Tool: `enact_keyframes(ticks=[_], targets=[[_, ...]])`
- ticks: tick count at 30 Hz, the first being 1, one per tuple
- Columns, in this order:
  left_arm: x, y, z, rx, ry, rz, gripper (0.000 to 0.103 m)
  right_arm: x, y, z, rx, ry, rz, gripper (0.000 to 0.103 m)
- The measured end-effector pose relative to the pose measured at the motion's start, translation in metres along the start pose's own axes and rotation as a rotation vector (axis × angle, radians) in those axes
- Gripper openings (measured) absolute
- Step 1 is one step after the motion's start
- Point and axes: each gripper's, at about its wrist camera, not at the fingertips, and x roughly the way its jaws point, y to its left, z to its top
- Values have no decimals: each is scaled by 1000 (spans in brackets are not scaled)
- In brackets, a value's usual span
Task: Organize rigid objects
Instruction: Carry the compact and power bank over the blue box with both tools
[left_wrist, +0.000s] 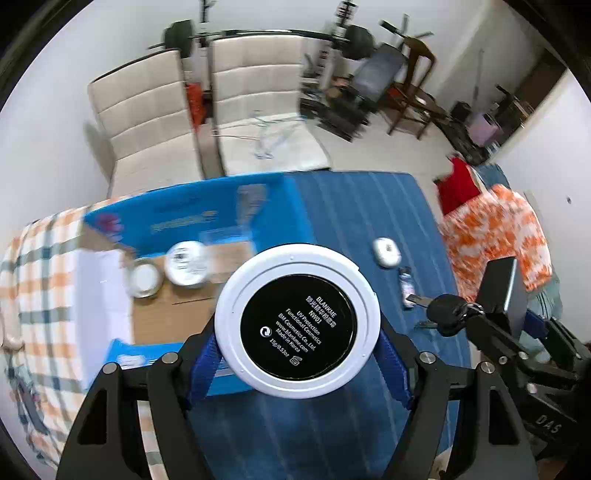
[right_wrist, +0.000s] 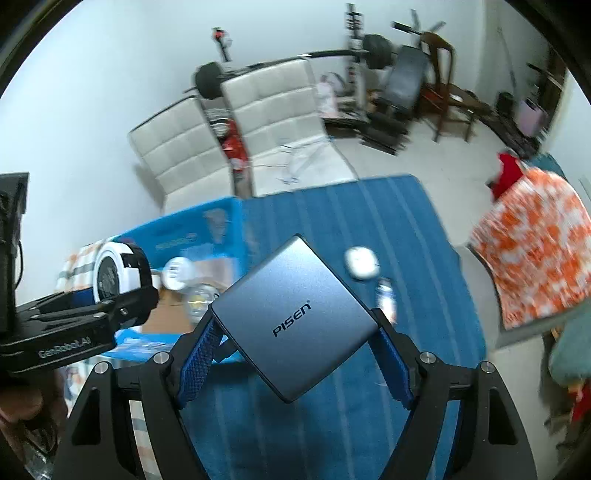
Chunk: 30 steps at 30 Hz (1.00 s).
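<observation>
Closest to us, our left gripper (left_wrist: 297, 341) is clamping a round white cosmetics compact (left_wrist: 297, 320) between its blue-padded jaws; the black base label, reading BLANKME, is facing the left wrist camera. Our right gripper (right_wrist: 295, 350) is squeezing a grey-blue square PISEN device (right_wrist: 295, 317), turned corner-up like a diamond, with the jaws pressing on two opposite corners. Both things are being held up above the table, not resting on it.

Going by size from there, we are looking at a blue striped cloth (left_wrist: 369, 221) covering the table, and on its left side an open blue cardboard box (left_wrist: 192, 218) with a brown floor. Inside that box a white round jar (left_wrist: 186, 263) is lying on its side, touching a smaller metal-rimmed round tin (left_wrist: 144, 280) to its left.

On the cloth, well apart from the box, a small white rounded case (left_wrist: 386, 252) is sitting, and near it a small, blurred packet (left_wrist: 406, 286) that we cannot identify. A bunch of keys with a black fob (left_wrist: 445, 314) is lying just beside the right gripper in the left wrist view.
</observation>
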Motion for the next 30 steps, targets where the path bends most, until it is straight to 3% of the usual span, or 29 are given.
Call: enact_keyframes(ticks=[7,12,17,30], targets=[[-11,80,-1,-96,2,83,73,37,94,5,-92,41,115,81],[-14,115,-5,-117,-4,134,73,72,147,1,-157,76,128,81],[-7,139,-10,-124,-1,158,73,107,178,-9,-186,114,116,81],[41,174,-21,-171,60,146,73,177,208,-28,-198,195,54,81]])
